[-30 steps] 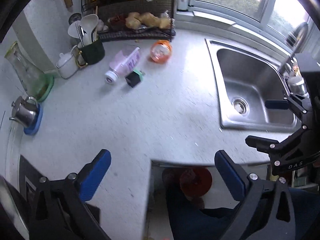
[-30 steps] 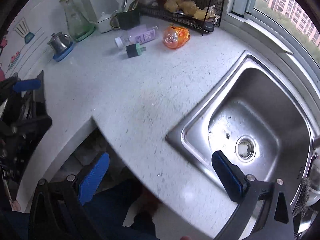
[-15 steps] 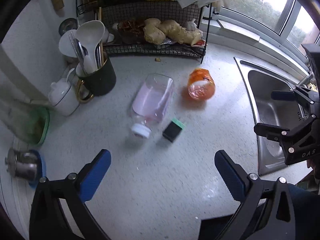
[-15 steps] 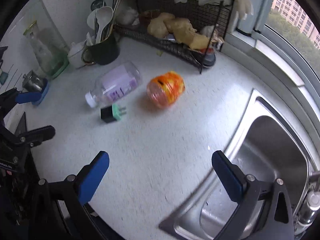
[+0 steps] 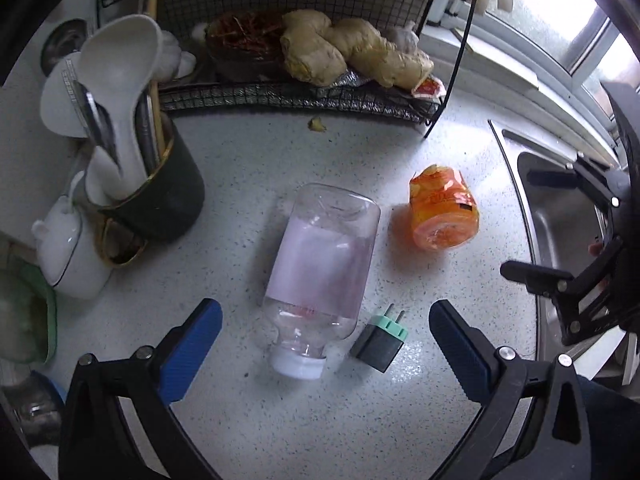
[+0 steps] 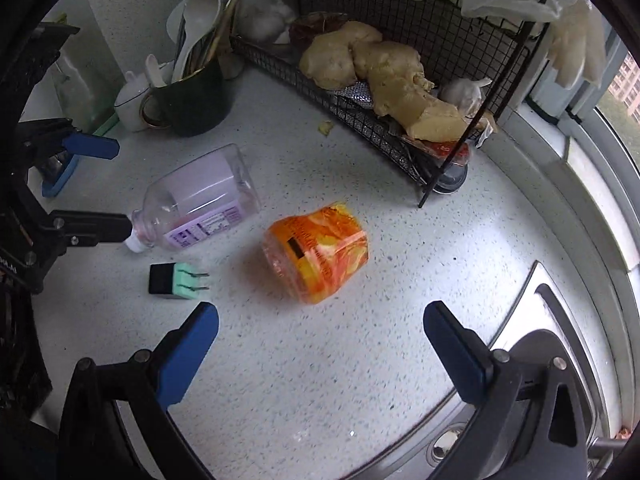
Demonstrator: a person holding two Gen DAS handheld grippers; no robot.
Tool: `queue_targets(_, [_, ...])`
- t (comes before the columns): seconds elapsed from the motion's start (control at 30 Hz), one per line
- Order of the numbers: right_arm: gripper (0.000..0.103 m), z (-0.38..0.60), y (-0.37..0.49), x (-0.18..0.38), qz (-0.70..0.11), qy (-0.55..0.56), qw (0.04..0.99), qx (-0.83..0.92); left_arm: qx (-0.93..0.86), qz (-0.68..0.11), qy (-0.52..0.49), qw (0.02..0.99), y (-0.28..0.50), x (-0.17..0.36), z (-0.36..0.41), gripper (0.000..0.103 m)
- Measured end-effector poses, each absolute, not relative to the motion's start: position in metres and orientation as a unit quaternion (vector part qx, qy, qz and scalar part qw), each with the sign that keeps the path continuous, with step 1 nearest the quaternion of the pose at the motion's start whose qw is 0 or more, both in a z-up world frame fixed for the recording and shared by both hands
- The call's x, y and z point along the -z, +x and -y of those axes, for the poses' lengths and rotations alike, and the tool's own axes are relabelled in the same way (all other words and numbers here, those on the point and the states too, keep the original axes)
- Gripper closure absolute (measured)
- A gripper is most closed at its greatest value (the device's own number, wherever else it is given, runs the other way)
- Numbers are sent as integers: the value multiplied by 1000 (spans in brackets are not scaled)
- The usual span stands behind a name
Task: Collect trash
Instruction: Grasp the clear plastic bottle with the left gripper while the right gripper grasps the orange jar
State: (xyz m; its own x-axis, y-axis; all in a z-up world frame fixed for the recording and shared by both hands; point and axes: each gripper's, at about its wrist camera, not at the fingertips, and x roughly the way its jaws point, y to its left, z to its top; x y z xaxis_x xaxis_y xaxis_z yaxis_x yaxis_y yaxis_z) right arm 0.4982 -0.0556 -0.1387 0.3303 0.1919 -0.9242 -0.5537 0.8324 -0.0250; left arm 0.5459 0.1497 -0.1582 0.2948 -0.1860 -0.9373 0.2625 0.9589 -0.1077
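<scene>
The clear bottle (image 5: 320,268) is seen on its side on the speckled counter (image 5: 256,168) in the left wrist view, white cap nearest, a plug adapter (image 5: 380,342) just right of it. The left gripper (image 5: 325,350) is spread wide around the cap end and holds nothing. The bottle is judged light, smooth and slippery; the labelled midsection is the best hold.

In the right wrist view, the orange cup (image 6: 316,254) is seen toppled, centre. The right gripper (image 6: 320,344) is held wide and empty before it. The cup is judged thin and crushable; a gentle hold across its body is advised.
</scene>
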Motion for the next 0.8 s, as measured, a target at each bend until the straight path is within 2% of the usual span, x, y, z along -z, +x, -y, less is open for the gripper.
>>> queue_targets(0.8, [1, 15, 552, 174, -525, -234, 749, -330, 176, -605, 66, 773, 598, 209, -142, 0])
